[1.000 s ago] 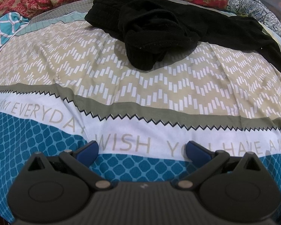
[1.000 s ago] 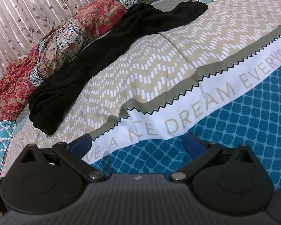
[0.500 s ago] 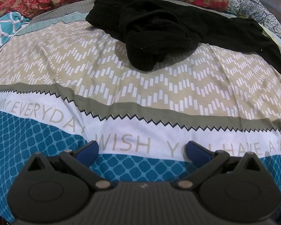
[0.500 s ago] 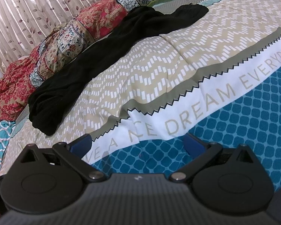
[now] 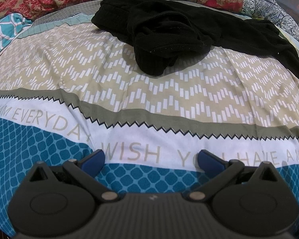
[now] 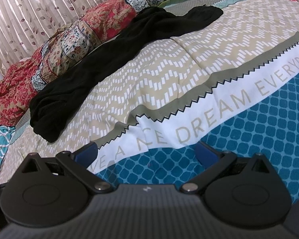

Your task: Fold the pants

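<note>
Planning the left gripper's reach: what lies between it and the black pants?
Only bare bedspread, with no object between the left gripper and the black pants; the left wrist view shows it.

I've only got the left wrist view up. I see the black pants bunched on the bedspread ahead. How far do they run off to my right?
Observer: In the right wrist view the black pants stretch out in one long strip along the bedspread, ending in a crumpled end.
Operator: What's past them?
Observer: A floral quilt lies beside them, with a leaf-print curtain behind it.
Operator: Is my right gripper on anything?
Observer: No. The right gripper is open over the bedspread's lettering, well short of the pants.
</note>
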